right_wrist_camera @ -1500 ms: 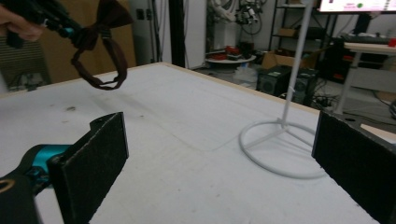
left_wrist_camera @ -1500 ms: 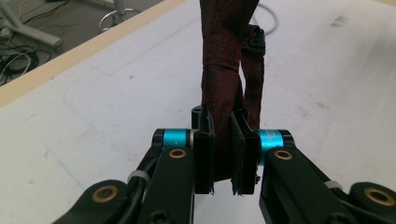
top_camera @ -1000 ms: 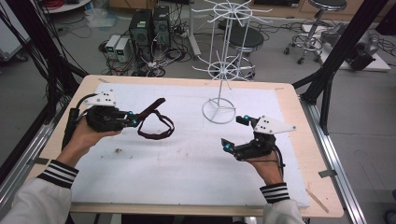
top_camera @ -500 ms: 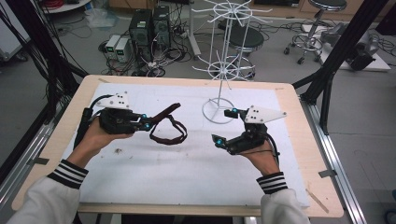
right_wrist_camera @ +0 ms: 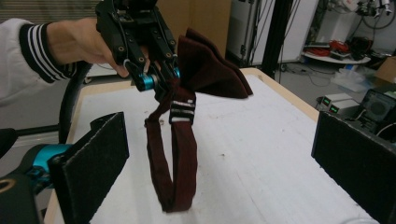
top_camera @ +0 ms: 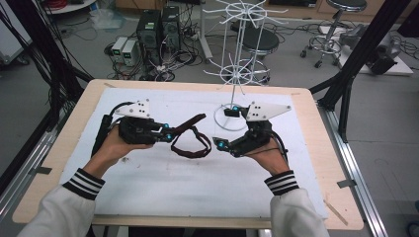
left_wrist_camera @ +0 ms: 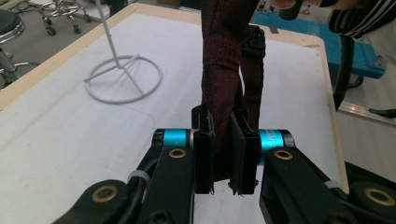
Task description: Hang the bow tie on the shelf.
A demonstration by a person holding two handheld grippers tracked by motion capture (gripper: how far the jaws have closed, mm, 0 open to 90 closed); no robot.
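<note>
I hold the dark red bow tie in my left gripper, a little left of the centre of the high view. In the left gripper view the two jaws are closed on the fabric, so the grip looks firm. The strap loop hangs down from the knot, and in the right gripper view its lower end seems to touch the white mat or to hang just above it; I cannot tell which.

My right gripper is just right of the centre of the high view, near the loop but apart from it. Its jaws stand wide open on both sides of the right gripper view, and nothing is between them.

The white wire stand is in the upper middle of the high view, with its ring base on the mat behind the right gripper. Its arms carry nothing.

My judgement: the pick-up is done, and the tie is lifted. What is left is probably to take the loop with the right gripper, spread it, and hang it over one arm of the stand. So I think the work is near the middle, not more.
</note>
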